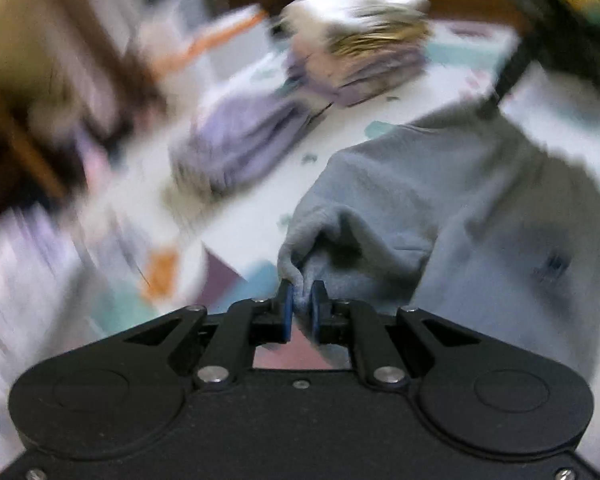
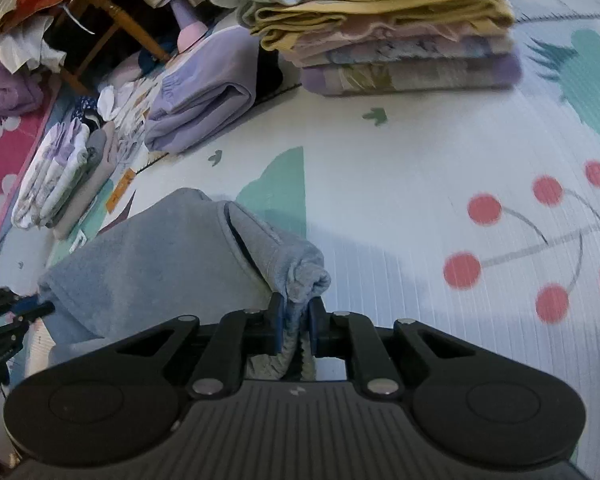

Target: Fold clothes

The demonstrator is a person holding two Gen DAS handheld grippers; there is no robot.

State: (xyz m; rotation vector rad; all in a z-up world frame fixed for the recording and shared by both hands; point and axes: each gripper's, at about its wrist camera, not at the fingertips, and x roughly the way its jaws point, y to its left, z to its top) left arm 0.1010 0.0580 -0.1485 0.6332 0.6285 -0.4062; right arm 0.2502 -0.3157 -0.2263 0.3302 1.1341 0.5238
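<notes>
A light blue-grey fleece garment (image 1: pixel 460 200) hangs between my two grippers above the patterned play mat (image 2: pixel 420 140). My left gripper (image 1: pixel 302 302) is shut on a bunched edge of it. My right gripper (image 2: pixel 294 320) is shut on another bunched edge, with the cloth (image 2: pixel 152 252) spreading to the left. The left gripper (image 2: pixel 8 320) shows at the left edge of the right wrist view. The right gripper's dark shape (image 1: pixel 540 40) shows blurred at the upper right of the left wrist view. That view is motion-blurred.
A tall stack of folded clothes (image 2: pixel 388 32) stands at the back of the mat; it also shows in the left wrist view (image 1: pixel 360 40). A folded lavender garment (image 2: pixel 204 96) lies left of it. More folded items (image 2: pixel 60 176), a pink rug (image 2: pixel 0 160) and wooden chair legs (image 2: pixel 112 12) are at the left.
</notes>
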